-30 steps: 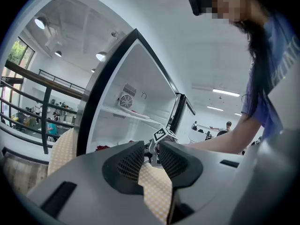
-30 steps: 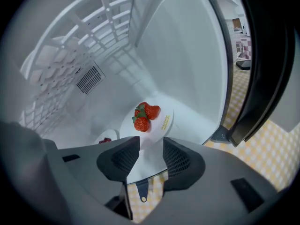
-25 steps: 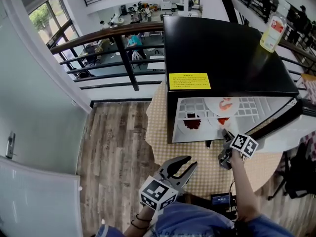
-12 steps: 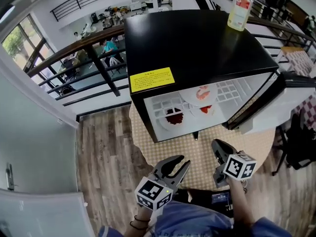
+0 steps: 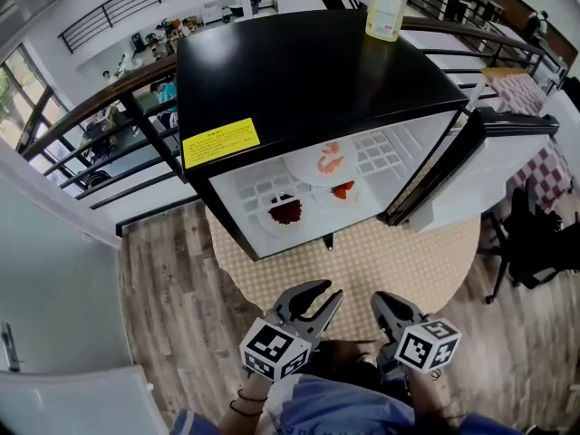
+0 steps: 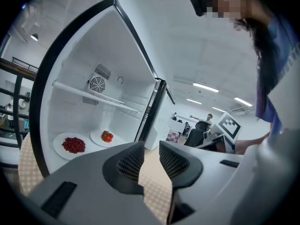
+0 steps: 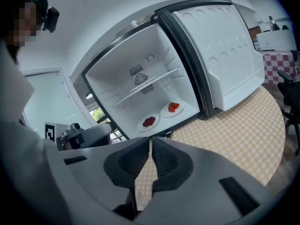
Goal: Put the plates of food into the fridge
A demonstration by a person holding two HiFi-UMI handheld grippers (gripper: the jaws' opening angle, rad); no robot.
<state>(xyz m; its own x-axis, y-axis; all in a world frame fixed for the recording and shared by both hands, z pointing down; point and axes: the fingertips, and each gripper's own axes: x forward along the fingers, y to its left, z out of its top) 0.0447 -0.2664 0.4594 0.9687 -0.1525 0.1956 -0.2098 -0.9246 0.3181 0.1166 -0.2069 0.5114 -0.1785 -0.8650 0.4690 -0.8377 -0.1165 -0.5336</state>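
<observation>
1. Black mini fridge (image 5: 308, 62), door open. White plate of dark red berries (image 5: 269, 223) at floor's left edge; white plate of pink food (image 5: 304, 166) on wire shelf above; white plate of red fruit (image 5: 328, 198) further right on floor.
2. Left gripper (image 5: 328, 290): released, empty.
3. Right gripper (image 5: 379, 297): jaws just closing, nearly clenched, nothing between.

Fridge (image 5: 308, 62) black outside, white inside, with a yellow label (image 5: 221, 142); tablecloth (image 5: 408, 256) checked pale yellow and white; floor (image 5: 172, 306) grey-brown wood grain; plates (image 5: 269, 217) white, their food (image 5: 285, 211) red; bottle (image 5: 386, 16) yellow.
</observation>
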